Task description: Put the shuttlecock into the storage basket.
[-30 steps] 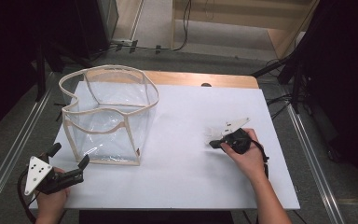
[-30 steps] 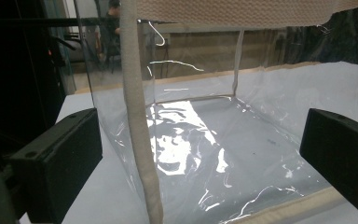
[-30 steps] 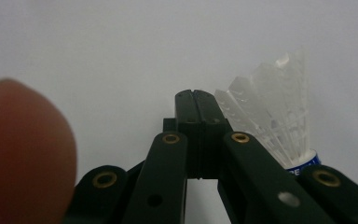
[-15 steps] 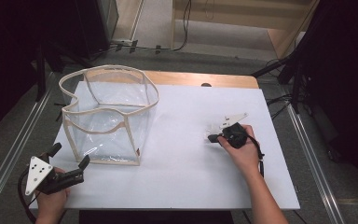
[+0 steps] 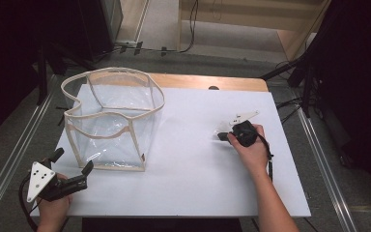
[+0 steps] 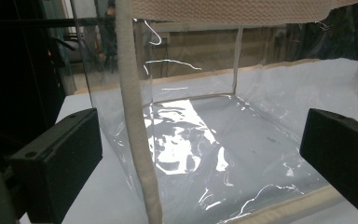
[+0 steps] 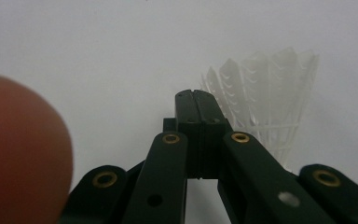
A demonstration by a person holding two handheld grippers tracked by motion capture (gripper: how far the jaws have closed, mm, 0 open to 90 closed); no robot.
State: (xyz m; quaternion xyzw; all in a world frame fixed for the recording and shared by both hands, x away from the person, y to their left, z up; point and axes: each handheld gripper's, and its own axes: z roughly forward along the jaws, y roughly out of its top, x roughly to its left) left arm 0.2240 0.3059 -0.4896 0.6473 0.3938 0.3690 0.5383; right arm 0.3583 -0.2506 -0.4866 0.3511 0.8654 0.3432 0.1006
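A clear plastic bag (image 5: 107, 137) with beige fabric trim stands open-topped on the left of the white table (image 5: 188, 179). My left gripper (image 5: 73, 161) rests at the table's front left corner, open, pointing at the bag's near corner. In the left gripper view the bag's beige corner seam (image 6: 137, 140) rises between the wide-apart jaws of that gripper (image 6: 200, 135), without touching them. My right gripper (image 5: 223, 136) is on the right of the table, jaws shut with nothing between them. A white feathered shuttlecock (image 7: 265, 102) lies just beyond and to the right of that gripper's tips (image 7: 197, 95); the shuttlecock (image 5: 221, 127) also appears in the high view.
A wooden board (image 5: 207, 81) borders the table's far edge. Metal rails (image 5: 328, 164) run along both sides, with cables and dark stands on the floor behind. A blurred fingertip (image 7: 23, 149) covers the lower left of the right gripper view.
My right hand has carried its shut gripper a little farther from the person, up to the shuttlecock. The left gripper and the bag have stayed put.
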